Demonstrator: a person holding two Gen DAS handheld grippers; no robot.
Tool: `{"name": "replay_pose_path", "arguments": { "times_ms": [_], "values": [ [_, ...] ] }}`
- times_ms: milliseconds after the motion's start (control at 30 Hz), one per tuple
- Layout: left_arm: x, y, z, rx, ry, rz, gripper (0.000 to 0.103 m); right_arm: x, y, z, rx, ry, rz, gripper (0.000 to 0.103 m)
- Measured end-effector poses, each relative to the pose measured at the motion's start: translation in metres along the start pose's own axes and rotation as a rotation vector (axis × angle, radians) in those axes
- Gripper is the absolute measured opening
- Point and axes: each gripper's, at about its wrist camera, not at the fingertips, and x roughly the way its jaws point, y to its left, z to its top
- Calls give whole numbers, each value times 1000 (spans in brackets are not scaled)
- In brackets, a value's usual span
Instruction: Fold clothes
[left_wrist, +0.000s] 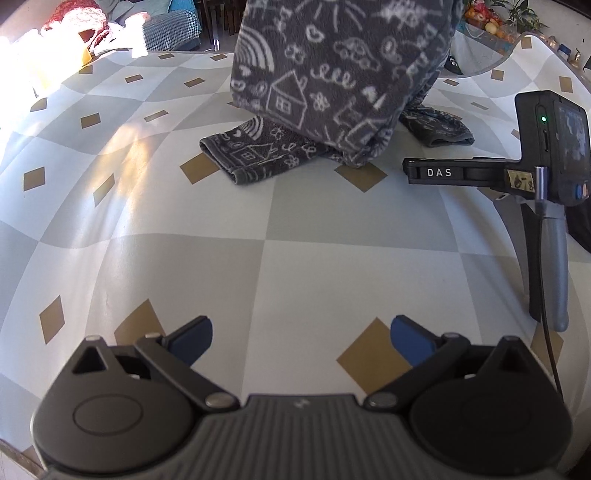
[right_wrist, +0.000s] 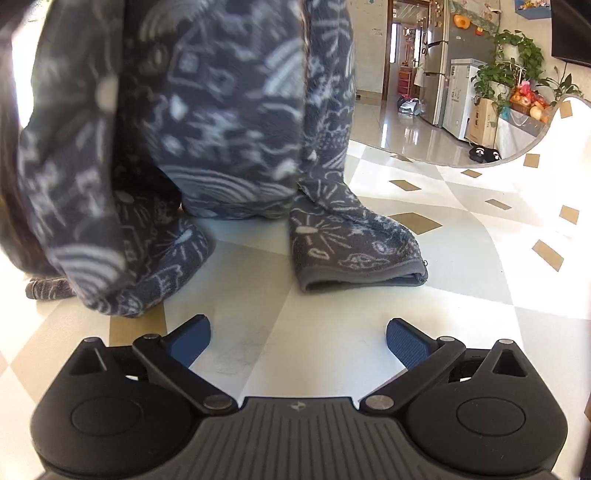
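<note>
My left hand-held gripper (left_wrist: 301, 341) hovers wide and empty over the checked table (left_wrist: 184, 240), and ahead of it the grey doodle-print garment (left_wrist: 332, 74) hangs down with only its cuffs and lower folds resting on the table, so I judge the folding barely begun: it must be laid flat first. My right hand-held gripper (right_wrist: 298, 341) is just as wide and empty, close to the nearest cuff (right_wrist: 354, 254), with red and white laundry (left_wrist: 85, 22) lying far left.
</note>
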Motion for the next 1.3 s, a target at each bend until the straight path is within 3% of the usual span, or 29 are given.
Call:
{"name": "replay_pose_path", "arguments": {
  "times_ms": [500, 833, 1033, 1167, 1300],
  "values": [
    [-2, 9, 3, -15, -3, 44, 103, 0, 1, 1, -2, -1, -1, 102],
    [-21, 15, 27, -41, 13, 20, 103, 0, 0, 1, -2, -1, 0, 102],
    [-24, 17, 52, 38, 26, 30, 103, 0, 0, 1, -2, -1, 0, 102],
    [-23, 17, 63, 113, -15, 69, 103, 0, 0, 1, -2, -1, 0, 102],
    [-17, 23, 67, 64, -26, 65, 103, 0, 0, 1, -2, -1, 0, 102]
  ]
}}
